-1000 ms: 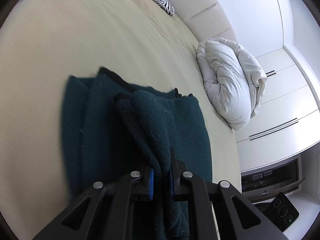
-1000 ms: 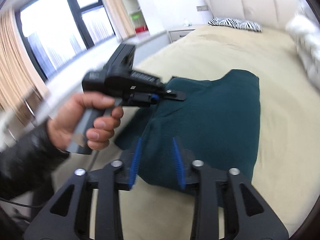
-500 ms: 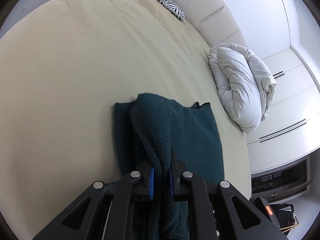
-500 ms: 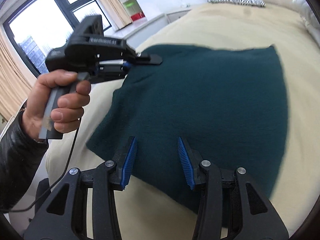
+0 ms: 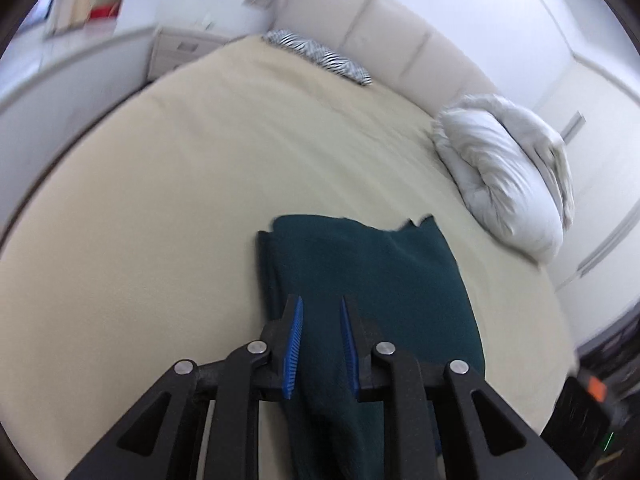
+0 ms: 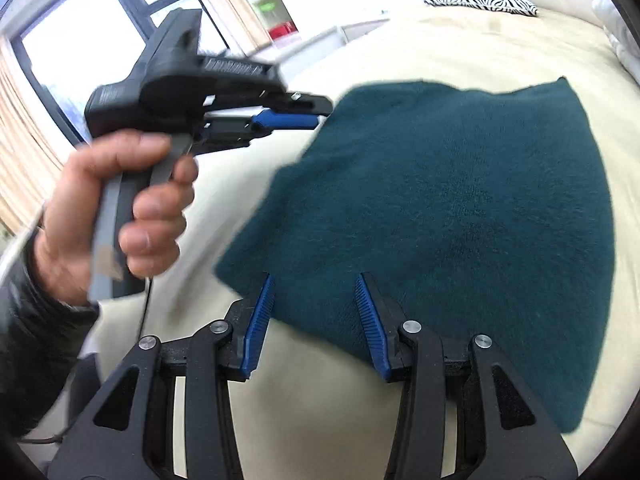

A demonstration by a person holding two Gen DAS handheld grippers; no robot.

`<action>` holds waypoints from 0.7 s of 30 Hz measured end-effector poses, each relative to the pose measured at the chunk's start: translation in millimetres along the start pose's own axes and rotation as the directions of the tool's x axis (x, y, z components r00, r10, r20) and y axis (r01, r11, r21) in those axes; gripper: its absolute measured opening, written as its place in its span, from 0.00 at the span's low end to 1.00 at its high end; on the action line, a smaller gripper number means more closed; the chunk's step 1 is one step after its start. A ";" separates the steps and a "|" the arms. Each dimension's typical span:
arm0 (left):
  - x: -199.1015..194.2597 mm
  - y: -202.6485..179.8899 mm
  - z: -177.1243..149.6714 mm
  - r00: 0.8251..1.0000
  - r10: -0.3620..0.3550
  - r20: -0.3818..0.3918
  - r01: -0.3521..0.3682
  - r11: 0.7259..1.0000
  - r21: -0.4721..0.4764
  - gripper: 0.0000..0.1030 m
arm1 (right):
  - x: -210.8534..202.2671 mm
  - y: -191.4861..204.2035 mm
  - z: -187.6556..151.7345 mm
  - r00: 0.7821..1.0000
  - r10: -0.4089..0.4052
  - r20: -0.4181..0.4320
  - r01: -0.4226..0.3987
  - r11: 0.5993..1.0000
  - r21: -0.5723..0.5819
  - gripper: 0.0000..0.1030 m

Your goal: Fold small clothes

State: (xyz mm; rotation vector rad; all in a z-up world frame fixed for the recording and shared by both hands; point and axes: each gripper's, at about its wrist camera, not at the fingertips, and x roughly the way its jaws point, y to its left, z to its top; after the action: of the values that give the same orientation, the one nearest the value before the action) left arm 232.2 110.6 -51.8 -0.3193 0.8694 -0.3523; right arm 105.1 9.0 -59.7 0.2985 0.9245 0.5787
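A dark teal knitted garment (image 5: 372, 280) lies folded flat on the cream bed (image 5: 160, 200); it also shows in the right wrist view (image 6: 460, 208). My left gripper (image 5: 320, 304) is open just above the garment's near edge, with cloth passing loosely below its blue pads. In the right wrist view the left gripper (image 6: 316, 114) hovers at the garment's left corner, held by a hand (image 6: 120, 208). My right gripper (image 6: 314, 280) is open and empty over the garment's near edge.
A white bunched duvet (image 5: 508, 176) lies at the right of the bed. A zebra-print pillow (image 5: 320, 56) rests by the padded headboard (image 5: 380, 28). White wardrobes (image 5: 592, 128) stand to the right. A window (image 6: 80, 40) and a nightstand (image 5: 180, 46) are to the left.
My left gripper has opened and let go of the garment fold, which now lies flat. The left gripper has tilted up and back. The right gripper stays open over the near edge.
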 end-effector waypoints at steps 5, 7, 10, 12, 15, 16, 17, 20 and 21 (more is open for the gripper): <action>7.0 -29.2 -39.5 0.998 0.063 -0.029 -0.058 0.985 0.163 0.19 | -42.3 -62.7 -6.9 0.992 0.057 0.117 -0.083 0.969 0.232 0.40; 18.1 -19.3 -49.1 0.995 0.081 -0.051 -0.073 0.986 0.148 0.17 | -42.9 -79.9 -9.1 0.993 0.057 0.101 -0.083 0.957 0.279 0.40; 19.4 -1.0 -56.0 0.997 0.059 -0.042 -0.053 0.992 0.119 0.12 | -31.9 -98.9 -19.5 0.996 0.056 0.064 -0.074 0.942 0.328 0.39; 18.1 -0.1 -62.1 0.997 0.070 -0.032 -0.065 0.987 0.149 0.12 | -28.1 -107.5 -23.7 0.994 0.088 0.069 -0.107 0.925 0.365 0.37; 15.4 -2.3 -70.1 0.995 0.099 -0.017 -0.094 0.977 0.192 0.13 | -33.4 -126.7 -46.8 0.983 0.153 0.106 -0.183 0.887 0.424 0.36; 13.6 0.3 -70.3 0.995 0.099 -0.019 -0.094 0.978 0.185 0.13 | -35.3 -130.8 -51.2 0.980 0.164 0.108 -0.195 0.880 0.433 0.36; 10.4 3.3 -70.1 0.995 0.098 -0.023 -0.092 0.980 0.177 0.13 | -34.3 -134.0 -49.0 0.981 0.167 0.102 -0.195 0.880 0.432 0.36; -3.2 -4.0 -63.1 0.983 0.186 0.005 -0.183 0.966 0.182 0.41 | -45.5 -126.7 -41.2 0.985 0.161 0.063 -0.173 0.906 0.387 0.38; -10.7 -7.3 -59.6 0.982 0.186 0.029 -0.188 0.965 0.185 0.41 | -53.9 -125.3 -34.6 0.983 0.167 0.070 -0.181 0.913 0.366 0.40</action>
State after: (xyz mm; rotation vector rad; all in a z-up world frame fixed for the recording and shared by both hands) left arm 177.8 101.0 -77.5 -0.0635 0.8409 -0.2540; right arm 94.2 -124.2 -103.9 0.7383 0.9758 0.5566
